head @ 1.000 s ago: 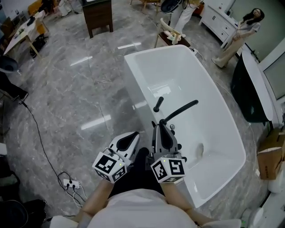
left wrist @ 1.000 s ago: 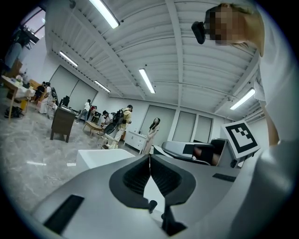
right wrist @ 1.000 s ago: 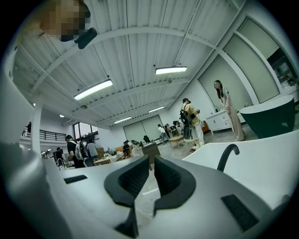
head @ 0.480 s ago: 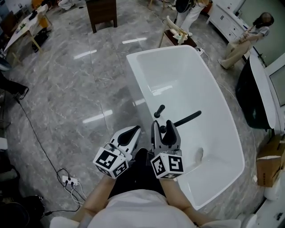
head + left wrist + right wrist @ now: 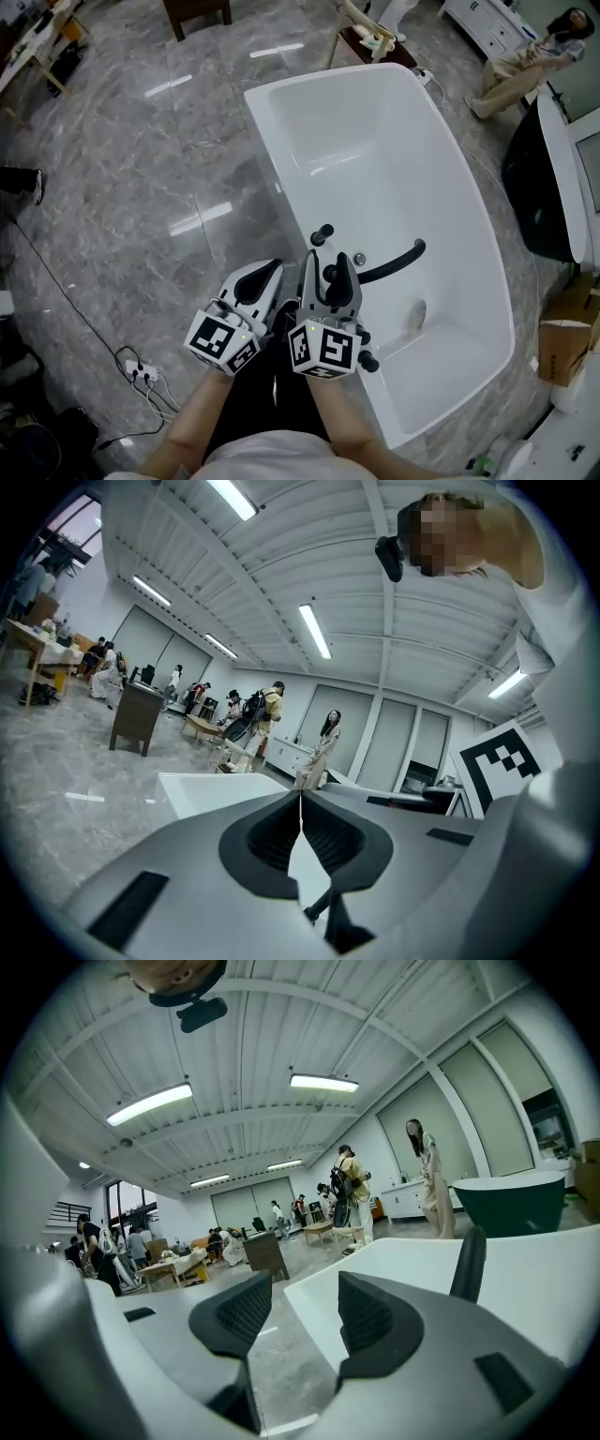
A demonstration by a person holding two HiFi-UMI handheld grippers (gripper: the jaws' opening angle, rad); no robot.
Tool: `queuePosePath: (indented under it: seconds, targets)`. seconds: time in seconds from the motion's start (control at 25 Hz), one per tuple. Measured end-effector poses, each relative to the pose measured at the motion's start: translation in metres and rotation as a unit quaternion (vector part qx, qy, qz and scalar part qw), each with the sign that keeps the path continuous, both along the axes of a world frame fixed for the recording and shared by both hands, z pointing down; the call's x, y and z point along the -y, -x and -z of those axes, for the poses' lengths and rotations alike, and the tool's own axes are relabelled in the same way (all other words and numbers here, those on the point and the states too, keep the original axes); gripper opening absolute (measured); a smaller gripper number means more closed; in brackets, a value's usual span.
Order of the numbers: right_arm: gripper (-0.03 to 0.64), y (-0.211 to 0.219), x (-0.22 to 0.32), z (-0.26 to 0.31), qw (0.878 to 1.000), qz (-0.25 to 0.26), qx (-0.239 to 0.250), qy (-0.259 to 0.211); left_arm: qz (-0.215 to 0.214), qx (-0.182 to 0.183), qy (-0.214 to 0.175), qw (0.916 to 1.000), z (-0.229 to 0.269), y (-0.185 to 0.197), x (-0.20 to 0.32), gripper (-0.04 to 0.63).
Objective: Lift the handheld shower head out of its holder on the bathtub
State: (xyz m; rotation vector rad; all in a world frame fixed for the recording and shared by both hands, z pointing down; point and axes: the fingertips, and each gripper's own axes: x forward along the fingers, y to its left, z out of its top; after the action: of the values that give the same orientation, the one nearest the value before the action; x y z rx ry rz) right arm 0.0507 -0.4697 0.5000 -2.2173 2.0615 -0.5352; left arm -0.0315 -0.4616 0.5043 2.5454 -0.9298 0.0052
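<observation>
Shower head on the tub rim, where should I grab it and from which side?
Probably the slim black stem of the handheld shower head, below its rounded top, approached level from the person's end of the bathtub rim. It stands near upright, so the right tongs can straddle it.

Lost the lower end of the shower head [image 5: 394, 260] and its holder behind the right tool [image 5: 327, 267]; could not tell them apart.
</observation>
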Motion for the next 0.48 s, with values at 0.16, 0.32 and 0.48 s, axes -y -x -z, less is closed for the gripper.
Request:
queuePosePath:
  seconds: [0.16,0.32,0.48]
  targets:
    - [0.209,-0.005,0.013,-0.032,1.0,-0.013,0.007,0.023,0.006,0.006,0.011,0.9999,-0.023,-0.002,0.015,0.012]
    - [0.209,-0.013,0.026,-0.068,0.998,-0.036,0.007,0.051,0.017,0.009,0.025,0.9995,-0.048,0.002,0.029,0.012]
    - [0.209,-0.025,0.038,-0.102,0.994,-0.067,0.015,0.079,0.02,0.014,0.04,0.9989,-0.075,0.004,0.037,0.012]
